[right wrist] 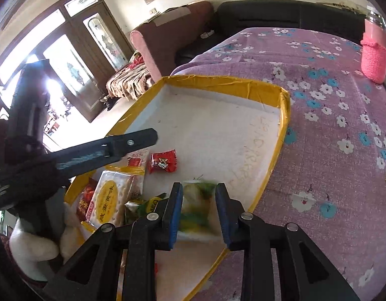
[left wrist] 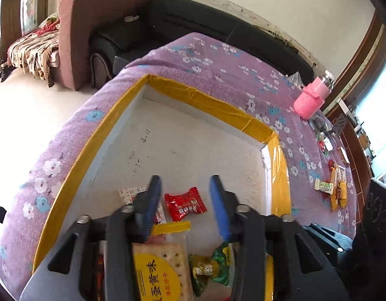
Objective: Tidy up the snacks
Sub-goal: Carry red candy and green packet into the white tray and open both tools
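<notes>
A white tray [left wrist: 167, 92] with a yellow taped rim lies on a purple flowered cloth. My left gripper [left wrist: 185, 179] hangs open over it, and a red candy [left wrist: 184, 205] lies on the tray floor below the gap, untouched. Nearer the camera are a yellow cracker packet [left wrist: 157, 268] and a green packet [left wrist: 214, 263]. In the right wrist view my right gripper [right wrist: 199, 185] stands slightly open with a clear packet of green and white snack [right wrist: 198, 208] between its pads, resting on the tray [right wrist: 218, 80]. The red candy [right wrist: 163, 163], cracker packet [right wrist: 110, 198] and a left finger [right wrist: 132, 141] show too.
A bottle in a pink knitted sleeve [left wrist: 309, 99] stands on the cloth at the far right, also [right wrist: 374, 55]. Several loose snacks [left wrist: 335, 188] lie on the cloth right of the tray. A black sofa [left wrist: 193, 20] and a pink armchair [left wrist: 75, 37] stand behind.
</notes>
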